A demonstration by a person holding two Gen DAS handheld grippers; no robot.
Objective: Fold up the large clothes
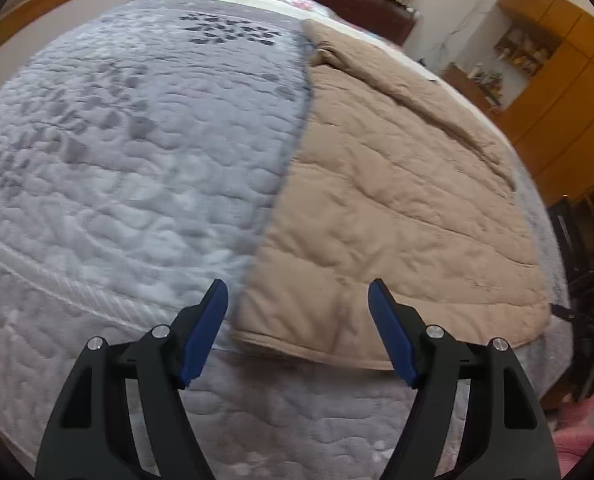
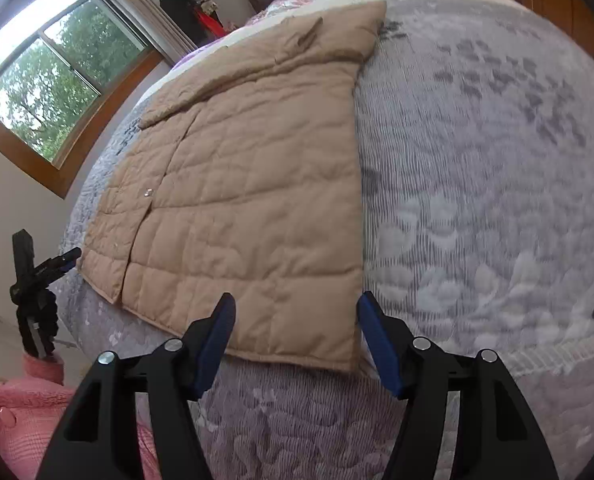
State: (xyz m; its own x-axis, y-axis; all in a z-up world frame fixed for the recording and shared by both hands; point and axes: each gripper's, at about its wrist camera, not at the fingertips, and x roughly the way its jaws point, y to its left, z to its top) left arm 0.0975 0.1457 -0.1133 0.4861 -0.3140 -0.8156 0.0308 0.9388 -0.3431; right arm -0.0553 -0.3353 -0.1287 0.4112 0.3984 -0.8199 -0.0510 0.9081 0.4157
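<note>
While both tools hang above the bed, the scene reads as follows
Left gripper [image 1: 298, 300]: released, jaws spread wide with nothing between them; black rigid arms with silver pivot pins, flat blue pads [image 1: 204, 332]
Right gripper [image 2: 296, 312]: released too, same black frame and blue pads [image 2: 378, 344], nothing gripped
Quilted coat [image 2: 249, 200]: tan, puffy, stitched in rectangular panels, folded into a long flat slab on the bed; its near hem lies just beyond both grippers' tips, a small metal snap [image 2: 149, 192] shows beside the front opening
Bedspread [image 1: 117, 184]: pale grey-lilac, embossed with pebble shapes and darker leaf motifs, a ribbed band near its edge
Window [image 2: 57, 76]: wooden frame, green trees outside
Pink garment [image 2: 17, 424]: fuzzy knit, low at the left of the right wrist view
Cabinet [image 1: 569, 120]: orange-brown wood, beside the bed
</note>
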